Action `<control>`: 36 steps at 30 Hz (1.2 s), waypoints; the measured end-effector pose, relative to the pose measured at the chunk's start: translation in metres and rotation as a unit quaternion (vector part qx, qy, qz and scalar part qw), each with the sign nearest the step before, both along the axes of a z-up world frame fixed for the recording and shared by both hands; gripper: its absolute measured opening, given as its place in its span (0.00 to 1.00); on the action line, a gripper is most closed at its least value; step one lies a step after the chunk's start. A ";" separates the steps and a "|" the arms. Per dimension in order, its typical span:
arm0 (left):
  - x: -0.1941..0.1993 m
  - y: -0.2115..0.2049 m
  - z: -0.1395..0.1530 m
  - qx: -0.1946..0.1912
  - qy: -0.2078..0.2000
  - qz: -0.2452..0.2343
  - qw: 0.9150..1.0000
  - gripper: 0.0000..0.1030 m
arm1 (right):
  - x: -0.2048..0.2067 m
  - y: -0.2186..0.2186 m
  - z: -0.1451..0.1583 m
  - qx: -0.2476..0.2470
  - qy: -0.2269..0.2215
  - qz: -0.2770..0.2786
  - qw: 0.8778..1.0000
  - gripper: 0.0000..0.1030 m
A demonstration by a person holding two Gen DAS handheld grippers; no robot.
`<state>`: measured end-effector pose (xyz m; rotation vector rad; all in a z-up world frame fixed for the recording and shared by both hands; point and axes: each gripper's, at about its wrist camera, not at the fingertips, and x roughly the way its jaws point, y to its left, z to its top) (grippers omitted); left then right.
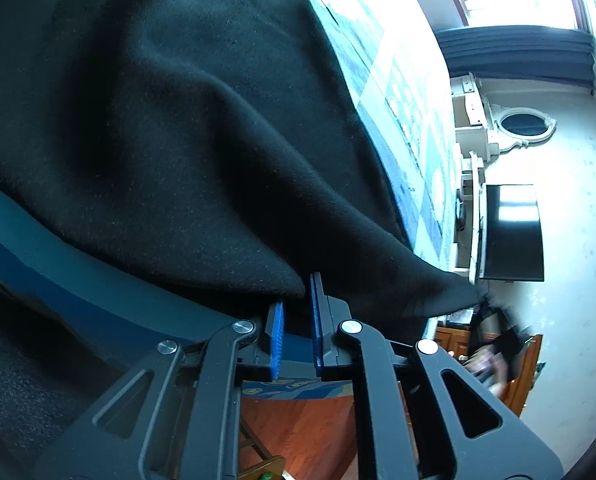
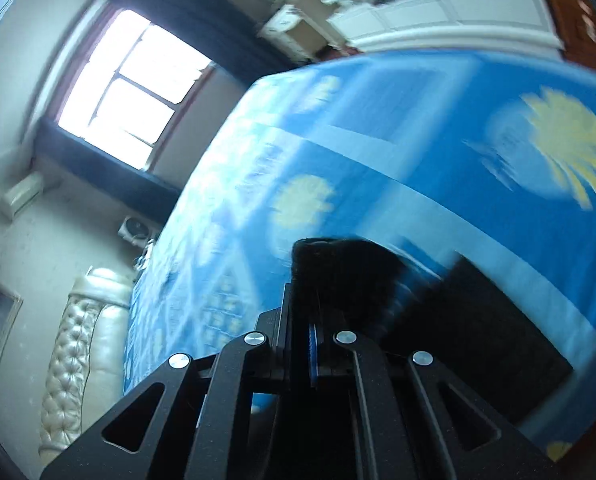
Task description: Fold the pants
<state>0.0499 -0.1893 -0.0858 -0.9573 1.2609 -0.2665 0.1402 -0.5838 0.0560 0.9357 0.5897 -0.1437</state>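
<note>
The black pants [image 1: 186, 132] fill most of the left wrist view, draped in big folds over the blue bed. My left gripper [image 1: 298, 304] has its blue pads a little apart, with the pants' edge hanging down between them. In the right wrist view my right gripper [image 2: 302, 300] is shut on a bunched corner of the black pants [image 2: 346, 276], held above the bed; more black cloth [image 2: 478, 320] trails off to the right. That view is motion-blurred.
The bed carries a blue sheet with yellow flowers [image 2: 418, 128]. A cream tufted headboard [image 2: 82, 340], a window [image 2: 138, 84], white cabinets [image 2: 438, 12] and a dark TV screen [image 1: 512, 232] surround it. Orange wood floor [image 1: 298, 432] lies below the left gripper.
</note>
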 end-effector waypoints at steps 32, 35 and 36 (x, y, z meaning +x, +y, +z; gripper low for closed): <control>-0.014 -0.009 -0.010 0.012 -0.009 -0.083 0.996 0.13 | -0.153 -0.052 -0.151 0.058 0.040 -0.040 0.997 0.05; -0.017 -0.012 -0.007 0.023 -0.011 -0.109 0.994 0.14 | -0.172 -0.060 -0.148 0.072 0.032 -0.060 0.995 0.07; -0.019 -0.013 -0.008 0.025 -0.008 -0.118 0.993 0.14 | -0.175 -0.067 -0.144 0.076 0.030 -0.067 0.994 0.09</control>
